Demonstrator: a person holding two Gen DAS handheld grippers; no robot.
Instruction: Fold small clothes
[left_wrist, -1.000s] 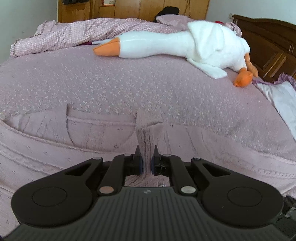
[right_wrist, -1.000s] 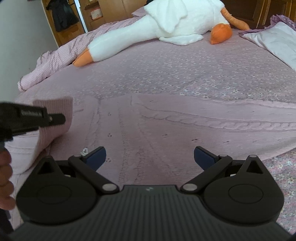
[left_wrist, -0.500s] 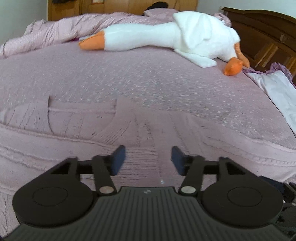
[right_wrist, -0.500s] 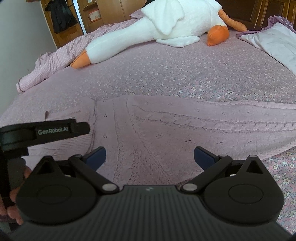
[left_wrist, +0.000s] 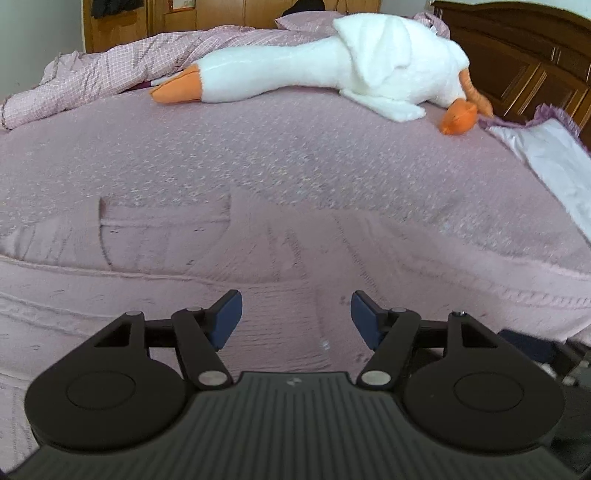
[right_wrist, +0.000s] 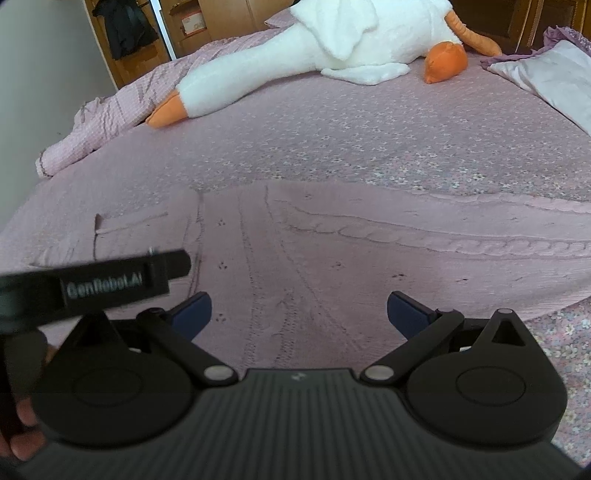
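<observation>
Pink knit sweater (left_wrist: 295, 258) lies flat on the bedspread (left_wrist: 258, 155) directly under and ahead of both claws, long axis running left-right across the views; folded sleeve cuff ahead-left of left gripper (left_wrist: 296, 317). Left gripper wide apart, holding nothing; 1 s ago it was pinched on the knit. Right gripper (right_wrist: 298, 314) spread wide, empty, unchanged. Plush goose (left_wrist: 332, 70) far ahead.
</observation>
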